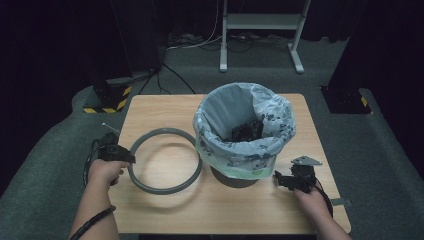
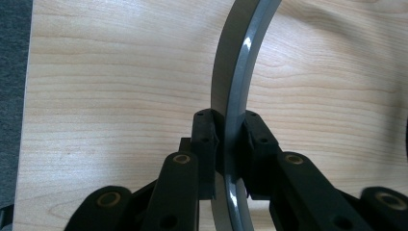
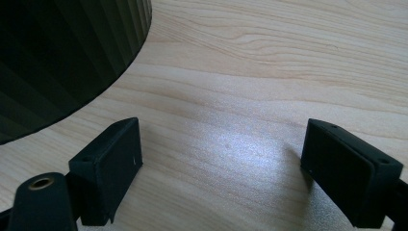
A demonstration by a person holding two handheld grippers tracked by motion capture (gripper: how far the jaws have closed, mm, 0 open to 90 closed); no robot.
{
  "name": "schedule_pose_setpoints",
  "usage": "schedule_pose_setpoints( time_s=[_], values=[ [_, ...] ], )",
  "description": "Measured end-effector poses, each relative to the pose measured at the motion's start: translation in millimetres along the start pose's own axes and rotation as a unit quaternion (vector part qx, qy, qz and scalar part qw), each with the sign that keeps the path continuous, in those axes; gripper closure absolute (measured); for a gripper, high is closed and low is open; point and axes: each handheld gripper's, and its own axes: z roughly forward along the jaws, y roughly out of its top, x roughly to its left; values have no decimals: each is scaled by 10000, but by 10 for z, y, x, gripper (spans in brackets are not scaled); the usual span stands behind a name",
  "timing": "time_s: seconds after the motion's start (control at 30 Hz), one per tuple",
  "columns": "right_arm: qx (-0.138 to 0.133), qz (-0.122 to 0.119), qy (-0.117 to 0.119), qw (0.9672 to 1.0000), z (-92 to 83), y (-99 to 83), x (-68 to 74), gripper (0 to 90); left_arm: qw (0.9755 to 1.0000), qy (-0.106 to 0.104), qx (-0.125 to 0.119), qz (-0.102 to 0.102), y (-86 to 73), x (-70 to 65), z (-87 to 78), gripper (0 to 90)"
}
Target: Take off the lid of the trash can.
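A grey plastic ring [image 1: 165,160] lies on the wooden table [image 1: 165,210] left of a dark bin [image 1: 235,177] lined with a pale bag [image 1: 245,125]. My left gripper [image 1: 127,157] is shut on the ring's left edge. In the left gripper view its two pads clamp the ring's rim [image 2: 231,96] from both sides, low over the tabletop. My right gripper [image 1: 279,179] rests near the table's right front, just right of the bin's base. Its jaws stand wide apart over bare wood with nothing between them, the ribbed bin wall [image 3: 62,53] to the upper left.
Dark scraps [image 1: 247,131] lie inside the lined bin. A white metal frame [image 1: 260,30] stands on the grey floor behind the table. A black stand with yellow-black striped tape [image 1: 107,95] sits at the back left. Cables run over the floor.
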Motion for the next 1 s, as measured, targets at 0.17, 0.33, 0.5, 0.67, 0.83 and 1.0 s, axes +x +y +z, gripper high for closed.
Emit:
schedule_pose_setpoints(
  time_s=[0.17, 0.33, 0.5, 0.67, 0.83, 1.0],
  values=[
    [-2, 3, 0, 10000, 0, 0, 0, 138, 10000, 6, -45, -65, -27, 48, 40, 780],
    [0, 4, 1, 10000, 0, 0, 0, 138, 9999, -7, -8, -129, -54, 64, 137, 778],
    [3, 14, 0, 10000, -1, 1, 2, 138, 9999, 12, -3, -123, -51, 38, 208, 776],
    [9, 36, -6, 10000, -2, 0, 7, 138, 10000, 56, 16, -9, -43, -9, 285, 775],
    [4, 14, 3, 10000, -1, 0, 6, 138, 9999, 123, 52, 12, -41, -46, 356, 773],
    [-4, -19, 5, 10000, 0, 1, 2, 138, 9998, 74, 145, 105, -54, -100, 433, 773]
  ],
)
